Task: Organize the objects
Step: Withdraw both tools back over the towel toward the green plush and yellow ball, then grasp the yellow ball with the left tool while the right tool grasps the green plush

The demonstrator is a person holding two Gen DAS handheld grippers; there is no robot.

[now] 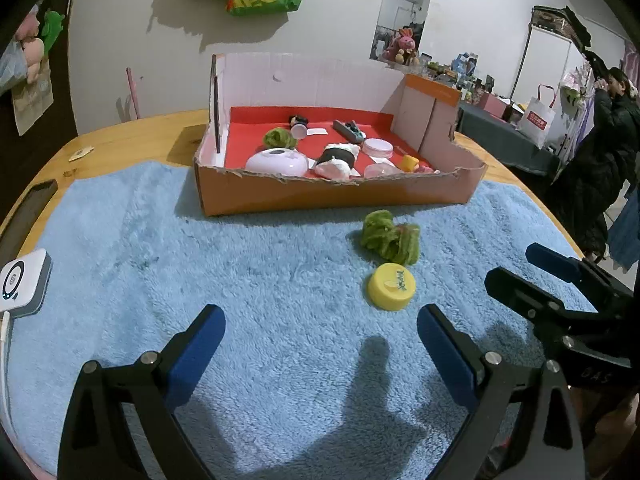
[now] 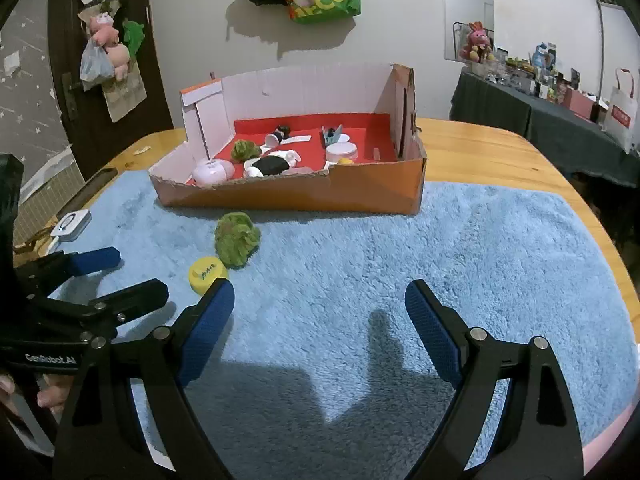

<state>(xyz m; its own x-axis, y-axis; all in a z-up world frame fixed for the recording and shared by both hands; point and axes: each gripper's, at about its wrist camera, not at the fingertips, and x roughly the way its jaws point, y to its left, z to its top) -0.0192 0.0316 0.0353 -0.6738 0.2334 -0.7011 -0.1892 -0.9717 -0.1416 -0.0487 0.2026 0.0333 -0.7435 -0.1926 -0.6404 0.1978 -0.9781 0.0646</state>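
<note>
A yellow lid lies on the blue fluffy towel, and a green fuzzy scrunchie sits just behind it. Behind both stands an orange cardboard box with a red floor, holding several small items. My left gripper is open over bare towel, the lid just ahead to its right. My right gripper is open too, with the lid beside its left finger. Each gripper shows at the edge of the other's view.
A white square device lies at the towel's left edge on the wooden table. A phone lies left of it. A person in black stands far right. Bags hang on the wall.
</note>
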